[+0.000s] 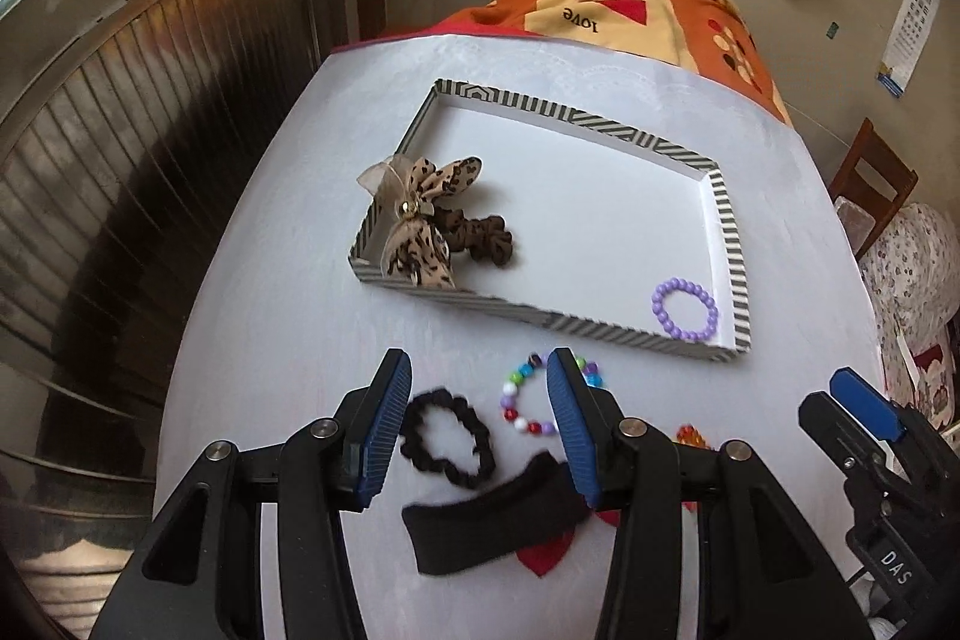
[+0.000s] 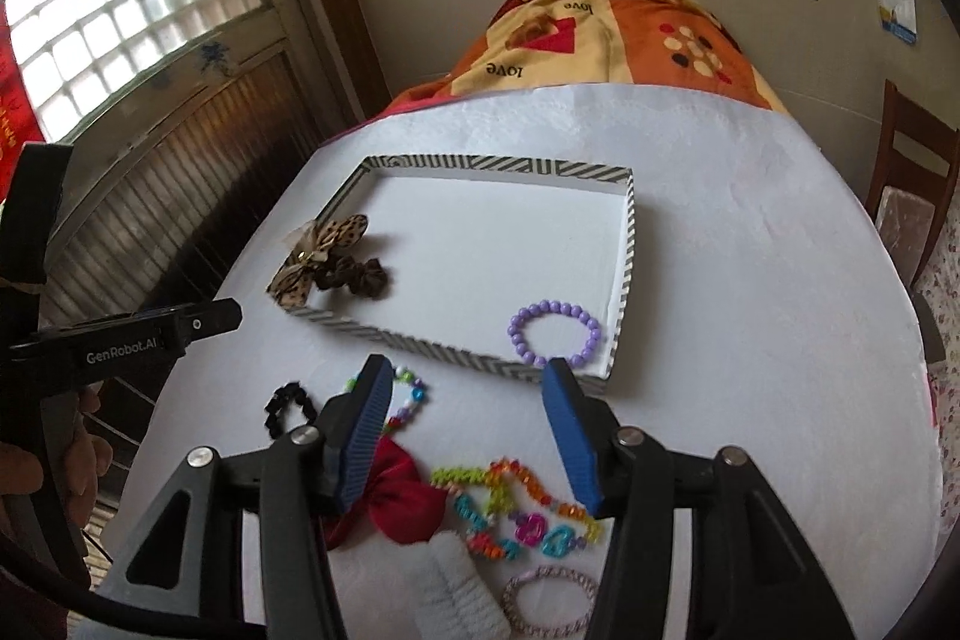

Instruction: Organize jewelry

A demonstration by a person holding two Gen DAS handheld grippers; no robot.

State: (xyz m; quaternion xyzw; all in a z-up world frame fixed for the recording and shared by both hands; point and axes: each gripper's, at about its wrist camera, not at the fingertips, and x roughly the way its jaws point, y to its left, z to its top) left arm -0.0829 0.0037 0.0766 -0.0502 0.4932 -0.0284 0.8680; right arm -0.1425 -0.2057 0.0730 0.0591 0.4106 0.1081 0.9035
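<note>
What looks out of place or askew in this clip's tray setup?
The leopard-print bow is draped over the striped tray's left rim, half in and half out. The purple bead bracelet lies fully inside. Nothing looks spilled or damaged; the other pieces lie loose on the table in front of the tray.

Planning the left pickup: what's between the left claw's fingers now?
In the left wrist view, the open left claw frames a black scrunchie and part of a multicolored bead bracelet.

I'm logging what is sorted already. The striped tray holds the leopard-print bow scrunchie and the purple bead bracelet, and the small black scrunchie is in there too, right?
Not quite. The small black scrunchie lies on the white table outside the shallow striped tray, as the left wrist view shows. The leopard-print bow scrunchie and purple bead bracelet are in the tray.
</note>
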